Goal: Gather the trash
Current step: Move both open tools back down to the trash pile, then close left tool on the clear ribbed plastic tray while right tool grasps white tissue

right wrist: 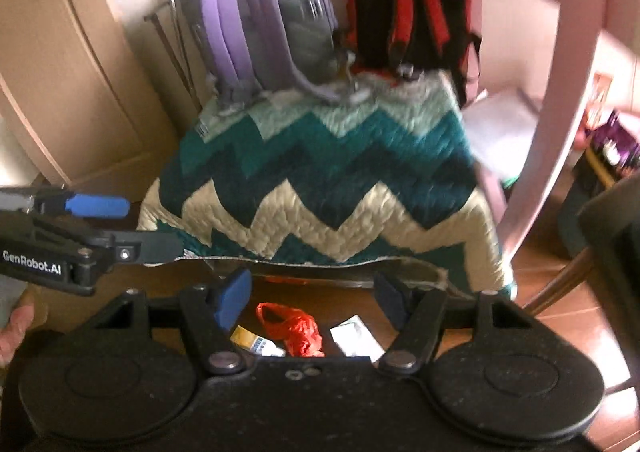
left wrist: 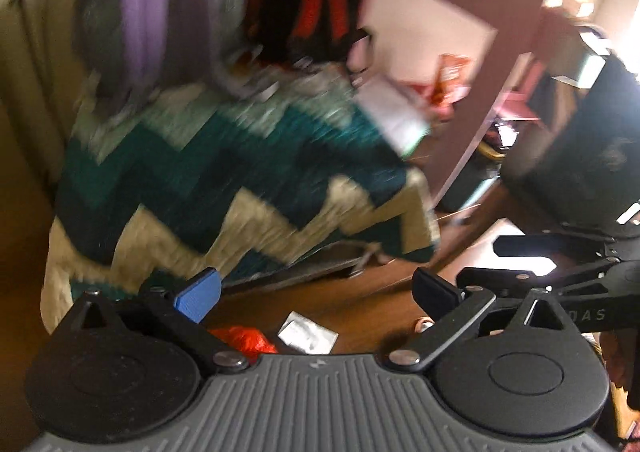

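Trash lies on the brown floor just below both grippers. A crumpled red plastic bag point(right wrist: 300, 332) lies in the middle, a white wrapper point(right wrist: 356, 340) to its right and a small yellow and white carton point(right wrist: 256, 344) to its left. In the left wrist view the red bag point(left wrist: 244, 338) and the white wrapper point(left wrist: 306, 336) show too. My right gripper point(right wrist: 316, 300) is open and empty above the trash. My left gripper point(left wrist: 316, 292) is open and empty; it also shows in the right wrist view point(right wrist: 100, 220) at the left.
A teal and cream zigzag quilt point(right wrist: 328, 188) covers a low piece of furniture ahead. A purple backpack point(right wrist: 256, 12) and a red and black backpack point(right wrist: 408, 0) stand on it. A wooden door point(right wrist: 60, 64) is at left, a pink chair frame point(right wrist: 560, 100) at right.
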The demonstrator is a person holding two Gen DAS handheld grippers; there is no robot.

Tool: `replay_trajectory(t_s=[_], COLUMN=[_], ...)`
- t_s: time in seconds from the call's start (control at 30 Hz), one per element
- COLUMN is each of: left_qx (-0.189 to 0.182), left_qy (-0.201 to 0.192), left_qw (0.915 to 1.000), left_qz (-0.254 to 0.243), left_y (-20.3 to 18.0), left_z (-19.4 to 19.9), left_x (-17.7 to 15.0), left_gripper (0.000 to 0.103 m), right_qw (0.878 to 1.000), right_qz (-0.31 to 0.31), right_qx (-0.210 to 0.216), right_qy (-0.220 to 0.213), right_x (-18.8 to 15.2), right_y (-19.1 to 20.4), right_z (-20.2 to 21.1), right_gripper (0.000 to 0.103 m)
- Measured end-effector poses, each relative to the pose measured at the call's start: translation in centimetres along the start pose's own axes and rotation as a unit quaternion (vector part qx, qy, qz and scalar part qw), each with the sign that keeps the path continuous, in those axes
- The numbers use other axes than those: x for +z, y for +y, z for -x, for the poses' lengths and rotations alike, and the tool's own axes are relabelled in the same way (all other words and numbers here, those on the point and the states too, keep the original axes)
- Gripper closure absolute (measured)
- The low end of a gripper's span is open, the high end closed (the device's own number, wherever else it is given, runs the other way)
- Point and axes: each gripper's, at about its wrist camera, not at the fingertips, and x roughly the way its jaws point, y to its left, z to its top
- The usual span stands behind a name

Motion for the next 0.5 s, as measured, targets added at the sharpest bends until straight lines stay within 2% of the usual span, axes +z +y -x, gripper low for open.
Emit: replay_trajectory(t_s=[0.1, 0.17, 0.23, 0.37, 0.43, 0.5], left_qx=[0.022, 0.049, 0.079, 0.113, 0.128, 0.136], left_qy=[0.020, 0.040, 0.064, 0.098, 0.124, 0.164], left_qw=[0.9988, 0.9965, 0.9921, 0.9844, 0.9775, 0.9638], left_qz=[0.038, 0.055, 0.073, 0.093, 0.113, 0.159], left_y=[2.9, 4.6, 6.3, 8.7, 10.0, 11.5], left_z=[-3.8, -6.5, -9.3, -14.2, -16.8, -19.4], left_x=[-1.5, -2.6, -3.8, -6.0, -7.5, -9.5], left_gripper=[0.001, 0.001, 0.001, 0.001, 0.001, 0.001], right_qw=[1.000, 0.999, 0.999, 0.997, 0.995, 0.993], right_qz=[-0.014, -0.014, -0.006, 0.000, -0.007, -0.008], right_qx=[0.004, 0.004, -0.001, 0.001, 0.001, -0.010], right_qy=[0.021, 0.030, 0.042, 0.078, 0.099, 0.117], right_x=[-1.2, -2.2, -3.1, -4.8, -5.7, -6.7], right_y=[-0.5, -0.9, -1.1, -1.8, -2.4, -2.9], right_z=[-4.5, -7.3, -10.4, -16.1, -18.8, -21.5], right_gripper=[0.035, 0.035, 0.035, 0.035, 0.035, 0.035])
